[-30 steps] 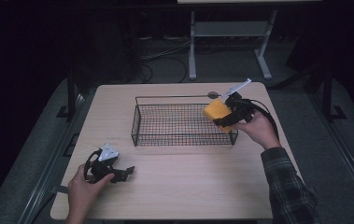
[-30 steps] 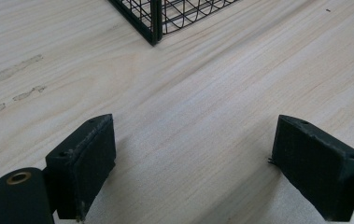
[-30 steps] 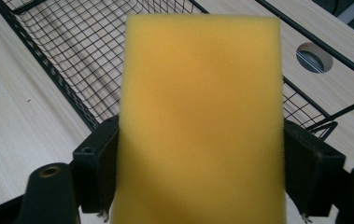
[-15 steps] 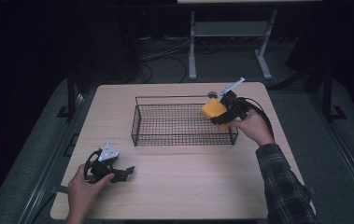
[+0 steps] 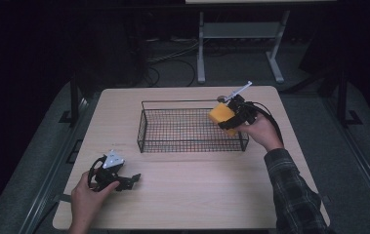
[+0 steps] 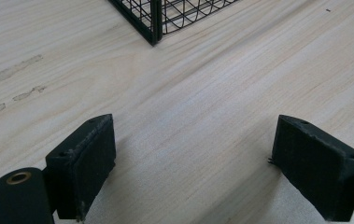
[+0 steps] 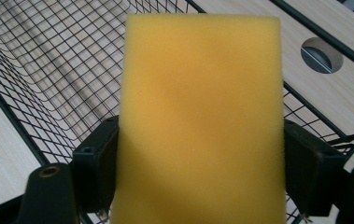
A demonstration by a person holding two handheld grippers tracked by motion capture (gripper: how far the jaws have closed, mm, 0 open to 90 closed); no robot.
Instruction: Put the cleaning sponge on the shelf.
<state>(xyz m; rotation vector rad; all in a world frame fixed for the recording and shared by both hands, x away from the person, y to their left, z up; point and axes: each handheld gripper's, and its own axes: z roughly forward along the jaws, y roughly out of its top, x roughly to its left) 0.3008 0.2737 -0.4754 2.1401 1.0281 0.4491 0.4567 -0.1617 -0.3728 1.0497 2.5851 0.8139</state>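
Yellow sponge [image 7: 201, 116] clamped in right gripper [image 7: 201, 172], prob. over basket [image 5: 146, 122].

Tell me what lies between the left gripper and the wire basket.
Bare tabletop alone separates the left gripper from the wire basket; the left gripper view shows plain wood up to its corner.
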